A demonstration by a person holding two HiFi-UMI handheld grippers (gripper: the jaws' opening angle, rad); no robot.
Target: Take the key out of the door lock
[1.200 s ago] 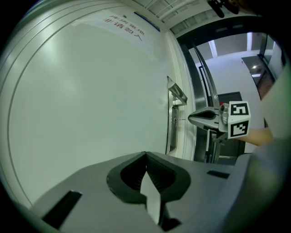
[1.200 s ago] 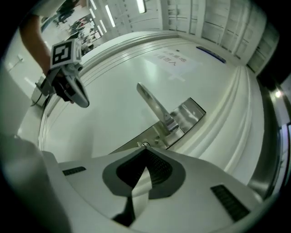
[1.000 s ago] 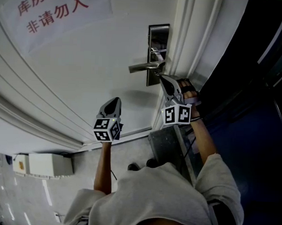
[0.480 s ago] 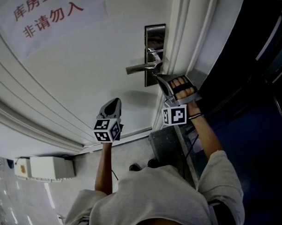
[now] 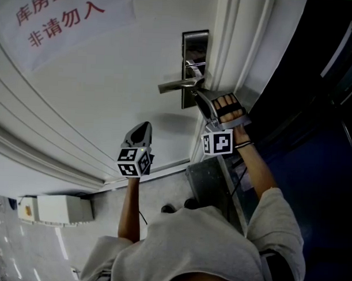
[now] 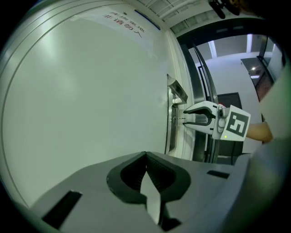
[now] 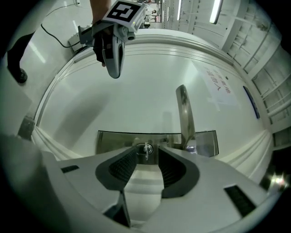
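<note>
White paper notice (image 5: pixel 65 18) on door (image 5: pixel 108 100), red characters 库房重 cut off at edge, below 非请勿入

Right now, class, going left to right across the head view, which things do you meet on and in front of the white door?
Red-lettered paper sign → left gripper → door lever → person's right hand

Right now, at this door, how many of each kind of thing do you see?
Grippers: 2, the left gripper and the right gripper, whose fingers have just been opening with the key between them
Handle: 1
Key: 1
Lock plate: 1
Sign: 1
Total: 6
</note>
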